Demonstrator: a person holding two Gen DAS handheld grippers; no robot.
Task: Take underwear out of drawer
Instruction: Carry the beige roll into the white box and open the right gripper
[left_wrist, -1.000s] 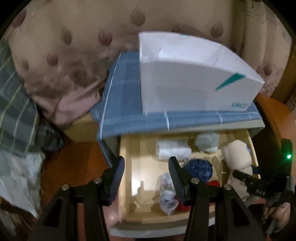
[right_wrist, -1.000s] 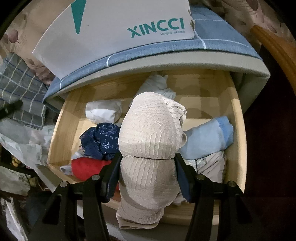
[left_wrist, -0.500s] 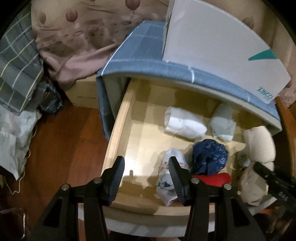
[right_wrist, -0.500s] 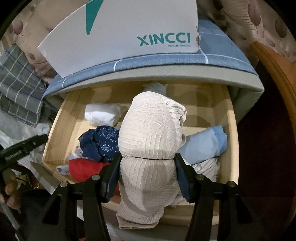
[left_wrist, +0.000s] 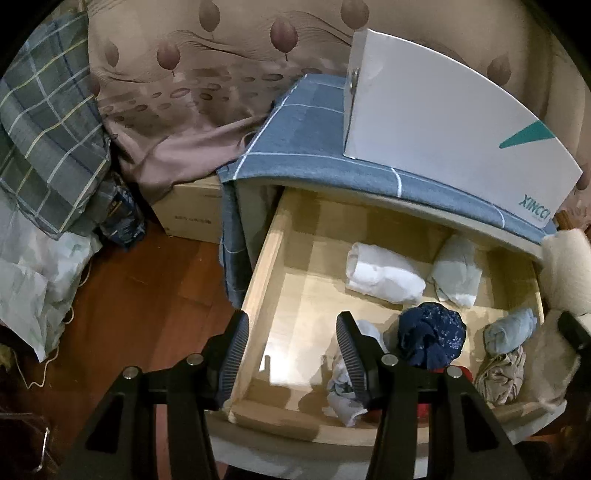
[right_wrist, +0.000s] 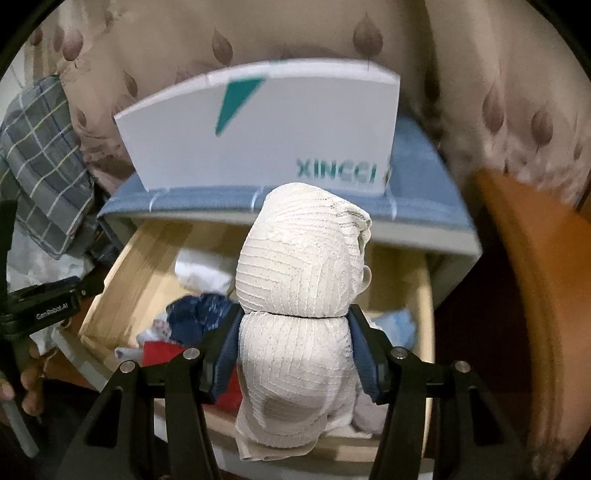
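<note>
My right gripper is shut on a rolled cream ribbed underwear and holds it above the open wooden drawer. The same roll shows at the right edge of the left wrist view. My left gripper is open and empty over the drawer's front left corner. In the drawer lie a white roll, a pale grey roll, a navy dotted bundle, a light blue roll, a red piece and a beige piece.
A white XINCCI box stands on the blue checked cloth covering the cabinet top. A cardboard box, plaid fabric and bags lie at left on the wooden floor. An orange wooden piece is at right.
My right gripper has lifted the cream roll higher, out of the drawer, and the view tilted up. My left gripper has drawn back and left, showing more floor.
</note>
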